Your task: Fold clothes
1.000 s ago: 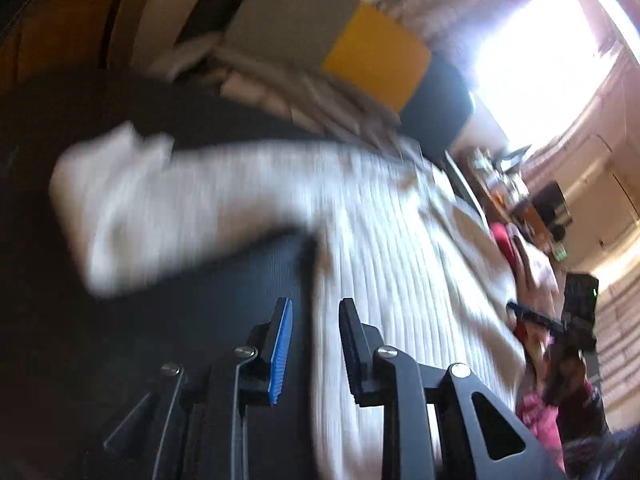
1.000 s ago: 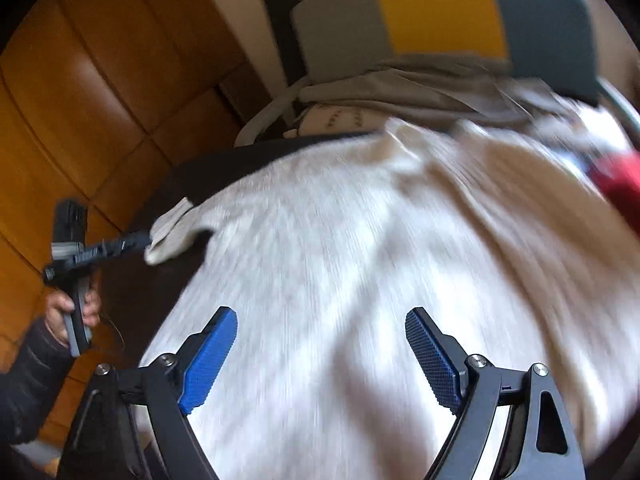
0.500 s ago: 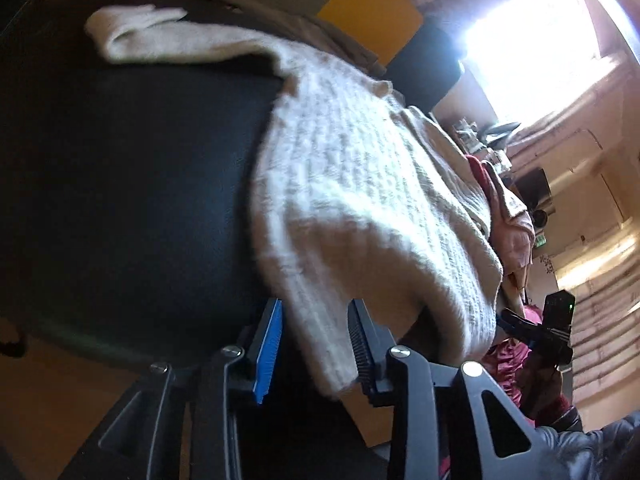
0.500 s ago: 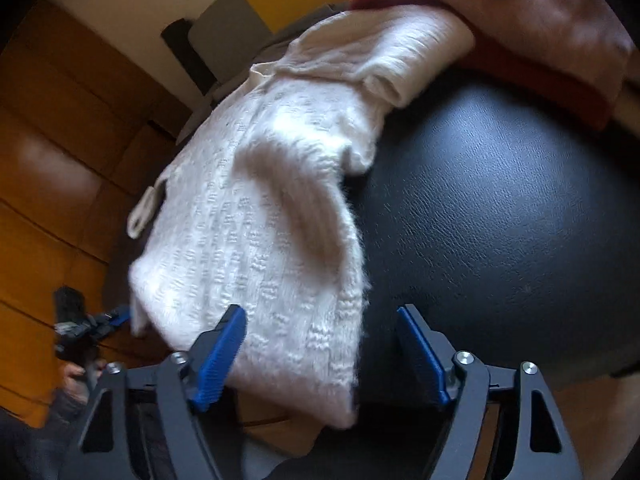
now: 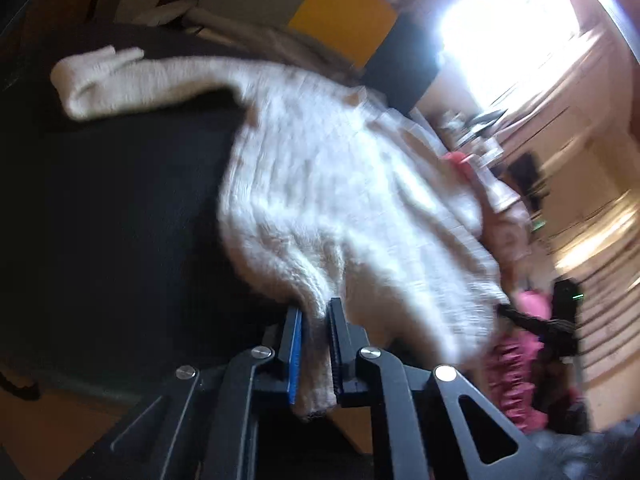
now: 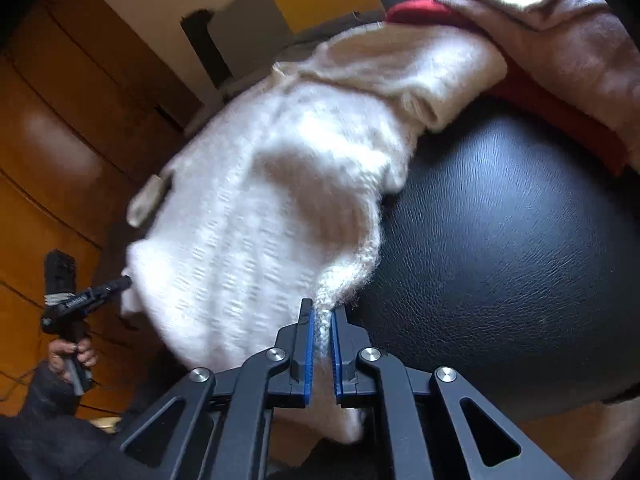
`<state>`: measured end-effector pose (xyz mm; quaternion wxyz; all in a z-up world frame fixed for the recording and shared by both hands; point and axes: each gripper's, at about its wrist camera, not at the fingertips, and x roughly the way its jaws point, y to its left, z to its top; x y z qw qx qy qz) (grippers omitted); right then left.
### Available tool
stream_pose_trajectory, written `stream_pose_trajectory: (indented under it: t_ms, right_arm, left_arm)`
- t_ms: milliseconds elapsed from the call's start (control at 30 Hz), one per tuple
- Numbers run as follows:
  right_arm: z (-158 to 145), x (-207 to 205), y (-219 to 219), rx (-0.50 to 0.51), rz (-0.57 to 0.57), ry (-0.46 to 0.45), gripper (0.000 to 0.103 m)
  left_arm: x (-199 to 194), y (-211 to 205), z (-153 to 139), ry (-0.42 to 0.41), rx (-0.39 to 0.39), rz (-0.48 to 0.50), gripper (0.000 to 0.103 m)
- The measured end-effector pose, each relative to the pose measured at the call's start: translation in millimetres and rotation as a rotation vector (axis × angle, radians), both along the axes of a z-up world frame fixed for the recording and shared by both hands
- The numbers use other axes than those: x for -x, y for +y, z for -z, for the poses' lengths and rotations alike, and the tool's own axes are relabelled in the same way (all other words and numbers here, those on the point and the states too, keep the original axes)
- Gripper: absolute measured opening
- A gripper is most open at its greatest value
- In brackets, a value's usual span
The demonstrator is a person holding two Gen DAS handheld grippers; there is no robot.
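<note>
A cream knitted sweater (image 5: 340, 200) lies spread on a black leather surface (image 5: 112, 216), one sleeve (image 5: 120, 76) stretched to the far left. My left gripper (image 5: 316, 312) is shut on the sweater's near hem corner. In the right wrist view the same sweater (image 6: 272, 208) hangs over the surface's (image 6: 500, 248) near edge, and my right gripper (image 6: 321, 312) is shut on the other hem corner. The left gripper also shows in the right wrist view (image 6: 80, 300), at the far left below the sweater's edge.
A red garment (image 6: 532, 92) and a beige one (image 6: 560, 28) lie at the surface's right. A grey, yellow and dark cushion (image 5: 344, 12) stands behind, with more clothes before it. Wooden panelling (image 6: 60, 128) is at the left, a bright window (image 5: 512, 32) at the right.
Both grippers have closed on the sweater's hem corners; half a second ago they were open around the hem. The hem now rises a little between the jaws.
</note>
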<state>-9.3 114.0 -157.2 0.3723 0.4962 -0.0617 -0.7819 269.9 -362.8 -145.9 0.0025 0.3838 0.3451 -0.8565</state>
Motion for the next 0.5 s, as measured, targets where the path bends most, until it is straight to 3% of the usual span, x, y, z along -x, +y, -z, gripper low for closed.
stream_pose_trajectory:
  t_ms: [67,133,233,300,400,500]
  right_arm:
    - [-21,-2,13,0.032,0.022,0.030,0.007]
    - [-33,2,27,0.027,0.057,0.059,0.005]
    - [-24,14,32,-0.053,0.093,0.046,0.004]
    - [-13,17,27,-0.127,0.105,0.044,0.004]
    - [-14,10,18,-0.132,0.093,0.067,0.004]
    - [-23,3,-5,-0.115,0.042,0.116,0.006]
  left_arm:
    - [-23,-13,-23,0.090,-0.058,0.001,0.002]
    - [-36,-23,-30,0.102,-0.070,-0.025,0.002]
    - [-36,-28,-19,-0.005,0.000,-0.032,0.002]
    - [-31,-32,-5,-0.054,-0.006,-0.052,0.005]
    - [-13,-23,0,-0.080,0.060,-0.032,0.013]
    - [31,-7,-8,-0.070,0.173,0.036,0.016]
